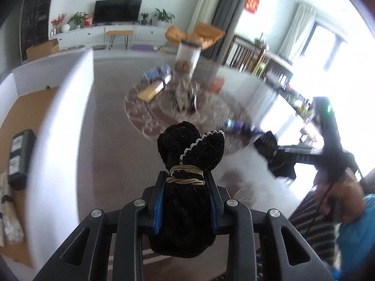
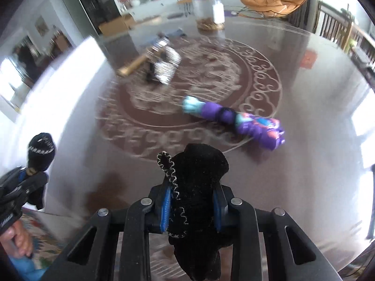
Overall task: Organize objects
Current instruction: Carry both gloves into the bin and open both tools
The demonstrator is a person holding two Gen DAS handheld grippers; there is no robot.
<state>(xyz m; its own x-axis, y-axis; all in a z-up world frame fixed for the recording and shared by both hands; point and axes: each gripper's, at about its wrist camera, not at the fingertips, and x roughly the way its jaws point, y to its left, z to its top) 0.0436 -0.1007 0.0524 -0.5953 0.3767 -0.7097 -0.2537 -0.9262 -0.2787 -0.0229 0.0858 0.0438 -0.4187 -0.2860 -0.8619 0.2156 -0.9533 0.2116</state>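
While both of your tools are loaded, very little of the tidying itself is finished. Your left tool (image 1: 186,201) is clamped on a black pouch (image 1: 187,175), its blue pads pressed against the sides just below the tan cord wound round the neck; the pouch stands up between the fingers, clear of the bench (image 1: 112,121). Your right tool (image 2: 193,207) is likewise closed on a second black pouch (image 2: 195,187), this one edged with silver zigzag stitching, gripped mid-body with its lower end hanging free below the jaws. The right wrist view shows your left tool off at the lower left, apart from the other.

So the pick-up step looks done for these two; placing them is what remains. No tray, box or obvious home for them shows clearly, so you will have to judge where they belong.

Left on the bench: a purple roll (image 2: 236,121) with a pale blue end and a dark band round it, lying just beyond the right pouch on the patterned centre. Farther back sit a shiny silver bundle (image 2: 165,64), a yellowish stick (image 2: 133,66) beside it, and a clear jar (image 2: 208,11) near the far edge; blur hides finer detail. By my reckoning you are early, with most items unsorted.
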